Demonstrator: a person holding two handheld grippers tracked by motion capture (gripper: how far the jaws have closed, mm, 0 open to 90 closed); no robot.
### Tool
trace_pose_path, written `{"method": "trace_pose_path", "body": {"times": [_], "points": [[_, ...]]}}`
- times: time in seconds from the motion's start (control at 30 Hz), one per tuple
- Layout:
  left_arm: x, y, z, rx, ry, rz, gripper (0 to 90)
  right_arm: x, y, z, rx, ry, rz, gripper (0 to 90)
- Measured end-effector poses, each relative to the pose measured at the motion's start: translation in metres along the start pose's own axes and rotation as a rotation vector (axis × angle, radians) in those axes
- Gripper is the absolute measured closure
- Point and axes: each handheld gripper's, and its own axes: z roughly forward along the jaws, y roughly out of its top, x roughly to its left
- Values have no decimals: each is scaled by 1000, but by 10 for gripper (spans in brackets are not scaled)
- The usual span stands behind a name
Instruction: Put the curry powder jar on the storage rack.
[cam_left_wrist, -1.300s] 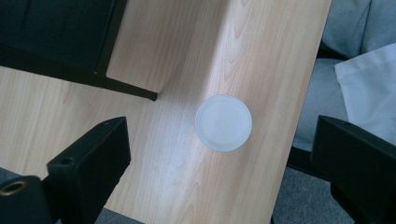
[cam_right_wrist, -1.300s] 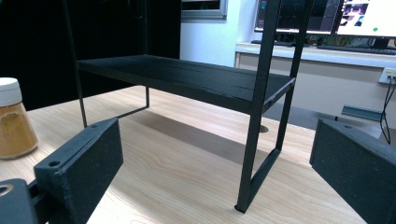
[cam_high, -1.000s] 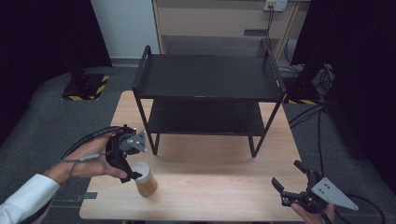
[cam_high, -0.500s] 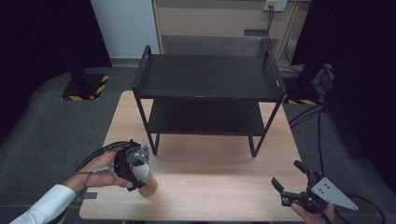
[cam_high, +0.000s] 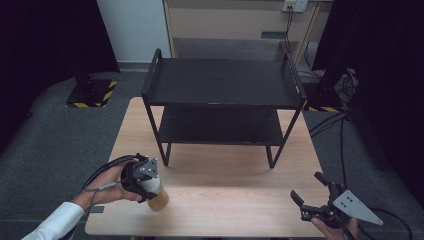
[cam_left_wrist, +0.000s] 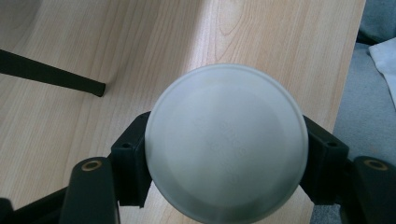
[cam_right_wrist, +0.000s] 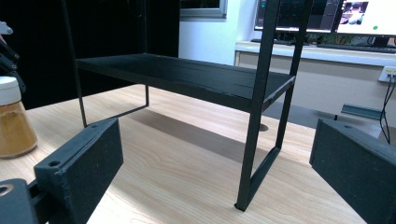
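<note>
Jaws of left gripper (cam_left_wrist: 224, 186), beside the jar a second ago, now clamp the white-lidded jar of tan powder (cam_high: 154, 192) on the pale wooden desk (cam_high: 225, 195), grasp apparently secured; right gripper (cam_high: 312, 197) jaws spread wide, idle.

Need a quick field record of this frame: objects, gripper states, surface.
surface: wooden table
rack: black two-tier shelf, both tiers bare
jar: white-lidded jar of tan powder, upright, near the table's front left
left gripper: jaws on either side of the jar lid
right gripper: jaws apart, holding nothing, at front right
</note>
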Motion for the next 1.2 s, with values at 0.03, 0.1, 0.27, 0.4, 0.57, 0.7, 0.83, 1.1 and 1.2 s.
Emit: {"method": "trace_pose_path", "body": {"times": [0.03, 0.1, 0.27, 0.4, 0.57, 0.7, 0.83, 1.1, 1.2], "points": [[-1, 1, 0, 3, 2, 3, 311, 0, 0, 0, 0, 1, 0, 26], [0, 2, 0, 6, 1, 5, 311, 0, 0, 0, 0, 0, 0, 26], [-1, 0, 0, -7, 4, 0, 312, 0, 0, 0, -1, 1, 0, 26], [-2, -6, 1, -56, -5, -21, 317, 0, 0, 0, 2, 2, 0, 27], [-2, 5, -11, -108, -28, 4, 318, 0, 0, 0, 3, 1, 0, 27], [-2, 25, -27, -125, -40, 36, 318, 0, 0, 0, 2, 2, 1, 27], [3, 67, -59, -145, -65, 66, 318, -1, 0, 0, 1, 4, 0, 27], [-1, 127, -102, -194, -65, 91, 319, -2, -1, -1, -4, 2, 9, 27], [-2, 159, -125, -214, -80, 128, 319, -1, 0, -2, -6, 4, 8, 27]]}}
